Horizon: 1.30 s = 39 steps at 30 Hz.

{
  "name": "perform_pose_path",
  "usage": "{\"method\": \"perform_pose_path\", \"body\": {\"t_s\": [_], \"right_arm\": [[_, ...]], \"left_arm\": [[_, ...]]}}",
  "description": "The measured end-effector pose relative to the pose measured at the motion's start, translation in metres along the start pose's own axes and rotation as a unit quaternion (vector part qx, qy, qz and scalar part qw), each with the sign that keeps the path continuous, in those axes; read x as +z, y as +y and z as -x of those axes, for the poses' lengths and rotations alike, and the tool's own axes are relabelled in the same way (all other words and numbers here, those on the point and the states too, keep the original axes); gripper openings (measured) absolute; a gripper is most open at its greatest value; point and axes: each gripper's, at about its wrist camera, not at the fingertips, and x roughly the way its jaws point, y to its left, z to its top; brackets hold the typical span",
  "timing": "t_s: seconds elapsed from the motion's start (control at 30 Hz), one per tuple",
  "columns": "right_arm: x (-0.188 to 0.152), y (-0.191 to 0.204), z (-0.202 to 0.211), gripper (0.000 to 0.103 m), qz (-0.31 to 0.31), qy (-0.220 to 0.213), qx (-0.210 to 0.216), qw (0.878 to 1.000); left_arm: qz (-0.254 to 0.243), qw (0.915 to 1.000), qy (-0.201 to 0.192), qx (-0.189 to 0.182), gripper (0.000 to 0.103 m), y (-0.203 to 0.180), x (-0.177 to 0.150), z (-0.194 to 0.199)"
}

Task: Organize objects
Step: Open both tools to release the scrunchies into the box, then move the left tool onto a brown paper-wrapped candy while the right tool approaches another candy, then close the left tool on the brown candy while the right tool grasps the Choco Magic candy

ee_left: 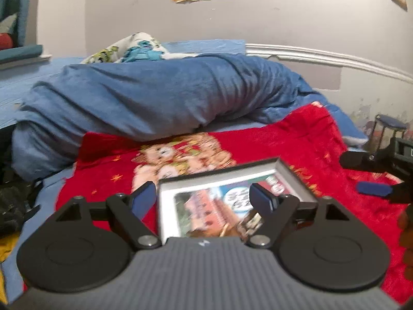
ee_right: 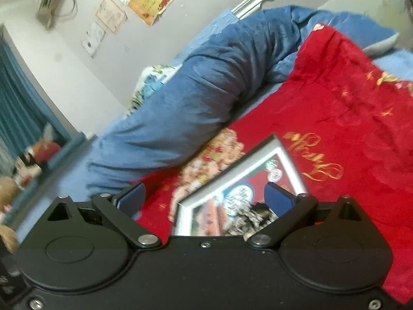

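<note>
Your left hand-held gripper (ee_left: pixel 204 197) fills the bottom of the left wrist view with its blue pads (ee_left: pixel 144 196) spread wide apart and nothing clamped between them. The framed picture (ee_left: pixel 227 201) lies flat on the red blanket (ee_left: pixel 296 139) directly ahead at 12 o'clock, its near edge hidden behind the gripper body. One pad sits just outside the frame's left edge at about 10 o'clock of the picture; the other overlaps the picture in the view, and whether it touches the glass you cannot tell from here. Beyond the frame, at 12 o'clock, a rolled blue duvet (ee_left: pixel 155 98) lies across the bed. At 3 o'clock your right hand-held gripper (ee_left: pixel 361 175) enters from the edge, one blue pad showing, clear of the frame.

In the right wrist view, the right hand-held gripper (ee_right: pixel 205 199) likewise stands with its pads (ee_right: pixel 130 197) far apart and empty. The framed picture (ee_right: pixel 232 188) lies ahead, tilted in this view, with its far corner toward 1 o'clock. It sits between the two pads in the view, nearer the right one, which overlaps its face. The red blanket (ee_right: pixel 348 98) spreads from 1 to 4 o'clock, and the blue duvet (ee_right: pixel 193 90) runs from 9 up to 12 o'clock.
</note>
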Motion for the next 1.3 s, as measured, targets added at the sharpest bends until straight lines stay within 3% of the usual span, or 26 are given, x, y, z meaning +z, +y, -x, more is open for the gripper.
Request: {"method": "perform_pose_path", "body": {"t_s": [0.17, 0.33, 0.4, 0.5, 0.63, 0.7, 0.8, 0.93, 1.17, 1.23, 1.3], "right_arm": [[-0.032, 0.009, 0.001, 0.096, 0.026, 0.026, -0.055, 0.998], [-0.051, 0.011, -0.021, 0.094, 0.053, 0.053, -0.1, 0.992], [-0.06, 0.005, -0.034, 0.094, 0.052, 0.073, -0.139, 0.986], [-0.071, -0.002, -0.05, 0.088, 0.042, 0.112, -0.163, 0.979], [-0.082, -0.004, -0.061, 0.084, 0.057, 0.143, -0.18, 0.972], [-0.085, -0.005, -0.069, 0.08, 0.056, 0.155, -0.194, 0.967], [-0.088, -0.01, -0.083, 0.072, 0.03, 0.169, -0.218, 0.961], [-0.089, -0.01, -0.088, 0.066, 0.028, 0.162, -0.232, 0.959], [-0.102, 0.005, -0.09, 0.052, 0.081, 0.163, -0.263, 0.947], [-0.106, 0.01, -0.09, 0.041, 0.087, 0.158, -0.272, 0.945], [-0.108, 0.014, -0.085, 0.034, 0.069, 0.153, -0.261, 0.95]], "left_arm": [[0.034, 0.9988, 0.034, -0.006, 0.087, 0.012, -0.046, -0.005], [0.115, 0.9857, 0.123, -0.008, 0.087, 0.02, -0.079, -0.043], [0.128, 0.9801, 0.151, -0.011, 0.086, 0.02, -0.088, -0.059], [0.122, 0.9781, 0.169, 0.0, 0.082, 0.015, -0.101, -0.069], [0.092, 0.9818, 0.165, 0.02, 0.073, 0.002, -0.11, -0.077], [0.097, 0.983, 0.156, 0.011, 0.056, -0.002, -0.111, -0.08], [0.089, 0.9841, 0.153, -0.009, 0.04, -0.01, -0.112, -0.086], [0.081, 0.9843, 0.157, -0.008, 0.036, -0.016, -0.113, -0.091], [0.087, 0.9816, 0.17, -0.008, 0.032, -0.013, -0.108, -0.091], [0.091, 0.9811, 0.171, -0.009, 0.031, -0.011, -0.108, -0.09], [0.09, 0.9815, 0.169, -0.008, 0.031, -0.012, -0.109, -0.089]]}}
